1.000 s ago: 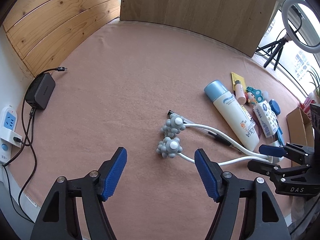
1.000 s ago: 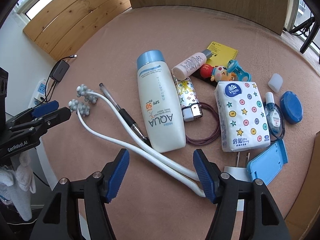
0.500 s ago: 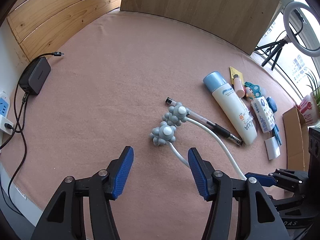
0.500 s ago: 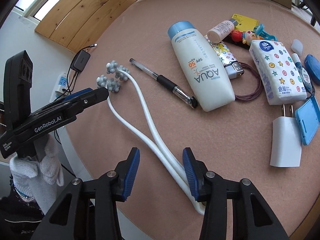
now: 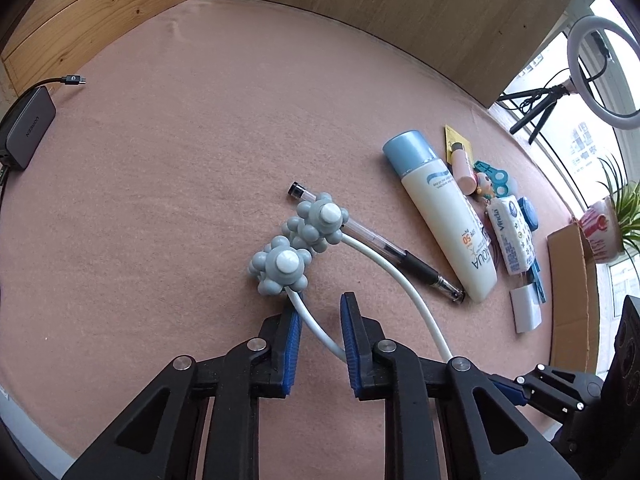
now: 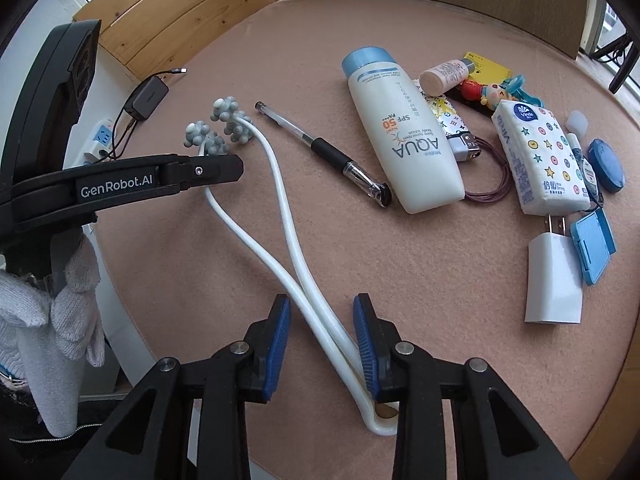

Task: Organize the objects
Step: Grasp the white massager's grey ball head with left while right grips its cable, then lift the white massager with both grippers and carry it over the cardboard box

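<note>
A white U-shaped massager lies on the pink felt table, with two grey knobbly heads side by side. My left gripper points down just behind the nearer head. Its jaws are closing with one white arm running slantwise between the blue pads, not pinched. My right gripper straddles both white arms near the bend. Its jaws are closing too; the arms lie against the right pad, with a gap on the left. From the right wrist, the left gripper shows side-on by the heads.
Right of the massager lie a pen, a sunscreen bottle, a lighter, a tissue pack, a white plug and a blue case. A cardboard box is at the right edge, a black adapter at the left.
Both pairs of jaws have narrowed a lot. The left gripper has sunk toward the nearer head, one arm now between its pads. The right gripper shifted over the arms near the bend.
</note>
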`<state>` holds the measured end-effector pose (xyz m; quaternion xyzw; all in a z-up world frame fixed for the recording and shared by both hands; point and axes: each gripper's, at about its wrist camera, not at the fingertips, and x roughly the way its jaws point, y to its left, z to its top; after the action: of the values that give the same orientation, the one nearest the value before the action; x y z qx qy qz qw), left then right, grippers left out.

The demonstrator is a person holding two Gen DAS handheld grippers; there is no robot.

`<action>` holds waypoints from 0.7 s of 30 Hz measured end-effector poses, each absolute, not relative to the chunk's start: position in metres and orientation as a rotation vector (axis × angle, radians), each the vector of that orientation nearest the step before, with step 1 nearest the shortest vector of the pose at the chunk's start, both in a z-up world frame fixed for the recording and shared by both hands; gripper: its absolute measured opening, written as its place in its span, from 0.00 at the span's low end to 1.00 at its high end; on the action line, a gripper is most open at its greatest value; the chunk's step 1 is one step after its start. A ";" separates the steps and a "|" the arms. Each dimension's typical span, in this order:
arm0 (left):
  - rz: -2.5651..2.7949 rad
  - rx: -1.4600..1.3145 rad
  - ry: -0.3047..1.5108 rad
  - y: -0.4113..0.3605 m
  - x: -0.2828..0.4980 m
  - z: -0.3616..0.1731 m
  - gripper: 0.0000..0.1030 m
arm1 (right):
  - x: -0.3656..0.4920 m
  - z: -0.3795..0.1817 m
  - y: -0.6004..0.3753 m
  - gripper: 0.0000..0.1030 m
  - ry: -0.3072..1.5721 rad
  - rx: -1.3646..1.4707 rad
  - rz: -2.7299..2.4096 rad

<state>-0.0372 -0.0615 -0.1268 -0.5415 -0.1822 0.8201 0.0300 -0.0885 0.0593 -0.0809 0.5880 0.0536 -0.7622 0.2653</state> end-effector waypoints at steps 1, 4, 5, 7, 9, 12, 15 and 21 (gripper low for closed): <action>2.525 -1.664 -0.578 -0.061 -0.038 -0.127 0.18 | -0.088 -0.081 0.058 0.24 0.154 1.585 -2.061; 2.522 -1.645 -0.596 -0.059 -0.040 -0.125 0.16 | -0.082 -0.078 0.057 0.20 0.159 1.575 -2.058; 2.527 -1.637 -0.592 -0.057 -0.041 -0.122 0.16 | -0.080 -0.077 0.056 0.19 0.160 1.568 -2.061; 2.537 -1.604 -0.593 -0.053 -0.041 -0.115 0.15 | -0.076 -0.074 0.055 0.18 0.173 1.546 -2.077; 2.544 -1.572 -0.591 -0.048 -0.042 -0.105 0.15 | -0.073 -0.068 0.057 0.18 0.181 1.521 -2.098; 2.538 -1.521 -0.578 -0.034 -0.046 -0.089 0.15 | -0.070 -0.056 0.066 0.17 0.152 1.493 -2.128; 2.527 -1.467 -0.549 -0.015 -0.054 -0.072 0.15 | -0.068 -0.043 0.082 0.17 0.099 1.473 -2.164; 2.473 -1.368 -0.485 0.041 -0.073 -0.045 0.15 | -0.060 -0.019 0.127 0.17 0.045 1.424 -2.282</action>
<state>-0.0727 0.0411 -0.0448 -0.4725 -0.1674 0.8544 0.1367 -0.0601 0.1271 -0.0192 0.5160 0.0165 -0.8267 0.2236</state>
